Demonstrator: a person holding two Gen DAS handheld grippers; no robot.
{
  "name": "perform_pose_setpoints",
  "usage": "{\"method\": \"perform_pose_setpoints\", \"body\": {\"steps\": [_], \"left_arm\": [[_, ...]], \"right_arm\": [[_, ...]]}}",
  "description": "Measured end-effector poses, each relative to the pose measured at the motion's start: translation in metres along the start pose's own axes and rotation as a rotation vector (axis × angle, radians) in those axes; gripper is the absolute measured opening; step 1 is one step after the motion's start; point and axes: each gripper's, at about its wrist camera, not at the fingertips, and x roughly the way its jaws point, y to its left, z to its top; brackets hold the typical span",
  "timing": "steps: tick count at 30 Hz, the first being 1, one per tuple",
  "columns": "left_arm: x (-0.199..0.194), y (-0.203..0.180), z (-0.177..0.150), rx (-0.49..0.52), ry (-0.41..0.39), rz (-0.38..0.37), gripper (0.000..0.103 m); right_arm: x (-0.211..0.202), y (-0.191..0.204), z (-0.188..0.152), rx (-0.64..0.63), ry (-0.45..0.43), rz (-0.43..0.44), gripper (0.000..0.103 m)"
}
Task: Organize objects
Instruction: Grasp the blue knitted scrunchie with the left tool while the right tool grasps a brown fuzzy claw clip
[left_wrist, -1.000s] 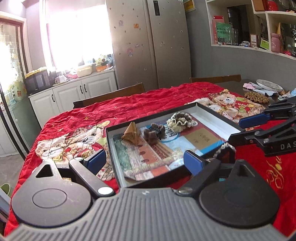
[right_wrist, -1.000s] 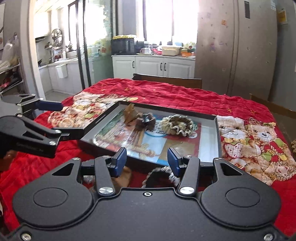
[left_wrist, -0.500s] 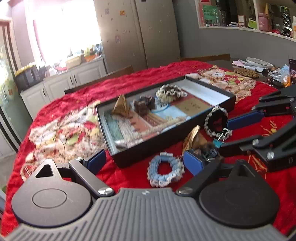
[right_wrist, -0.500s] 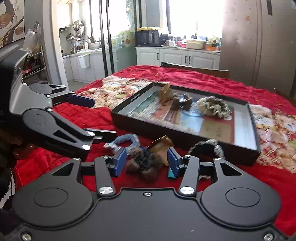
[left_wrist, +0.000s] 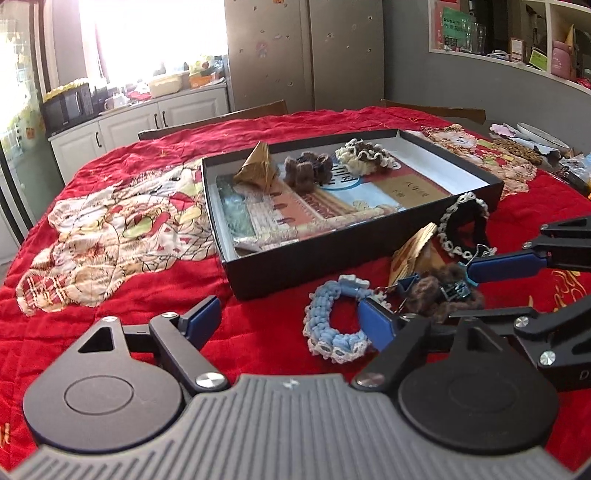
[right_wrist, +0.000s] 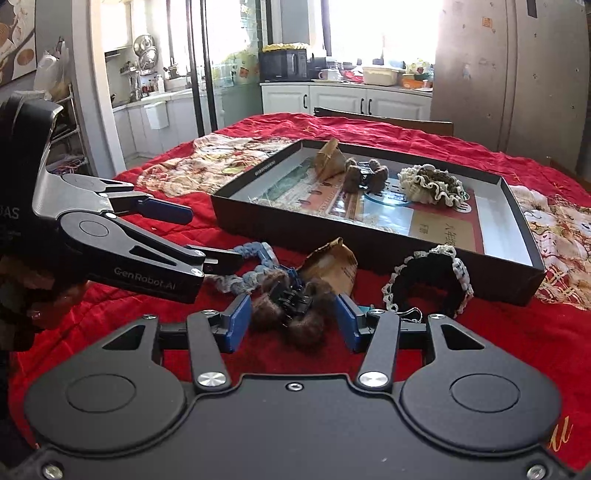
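A black shallow box (left_wrist: 373, 242) (right_wrist: 373, 242) lies on the red cloth and holds a brown paper pyramid (left_wrist: 256, 170), a brown furry hair clip (left_wrist: 308, 171) and a cream ruffled scrunchie (left_wrist: 365, 157). In front of it lie a blue scrunchie (left_wrist: 332, 325), a second brown furry clip (right_wrist: 291, 308) (left_wrist: 443, 291), a second paper pyramid (right_wrist: 332, 264) and a black scrunchie with white trim (right_wrist: 428, 280). My right gripper (right_wrist: 291, 321) is open with its fingers either side of the furry clip. My left gripper (left_wrist: 288, 317) is open and empty beside the blue scrunchie.
The table wears a red quilt with cartoon patches (left_wrist: 110, 229). Wooden chair backs (left_wrist: 214, 118) stand at the far edge. A plate and small clutter (left_wrist: 535, 140) sit at the far right. A fridge and white cabinets stand behind.
Both grippers have drawn back from the box and dropped toward the loose items in front of it. The right gripper's fingers now stand around the brown furry clip.
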Motion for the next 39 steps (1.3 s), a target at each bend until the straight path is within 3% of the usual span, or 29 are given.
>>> {"method": "perform_pose_setpoints", "body": {"steps": [9,14,19,25,36,39], "left_arm": [[0.013,0.0,-0.01,-0.028,0.029,-0.018,0.074],[0.012,0.0,-0.01,-0.044,0.026,-0.032,0.059],[0.009,-0.006,-0.01,-0.018,0.021,-0.06,0.037],[0.009,-0.01,-0.009,-0.008,0.02,-0.075,0.022],[0.008,-0.004,-0.007,-0.04,0.016,-0.091,0.015],[0.006,-0.002,-0.007,-0.048,0.014,-0.094,0.014]], "right_arm": [[0.01,-0.003,-0.003,0.02,0.007,0.001,0.049],[0.013,-0.004,-0.004,0.028,0.013,0.009,0.045],[0.014,-0.003,-0.005,0.024,0.016,0.014,0.041],[0.013,-0.005,-0.004,0.036,0.015,0.023,0.037],[0.007,-0.005,-0.003,0.025,0.008,0.024,0.033],[0.004,-0.005,-0.003,0.027,0.004,0.031,0.026]]}}
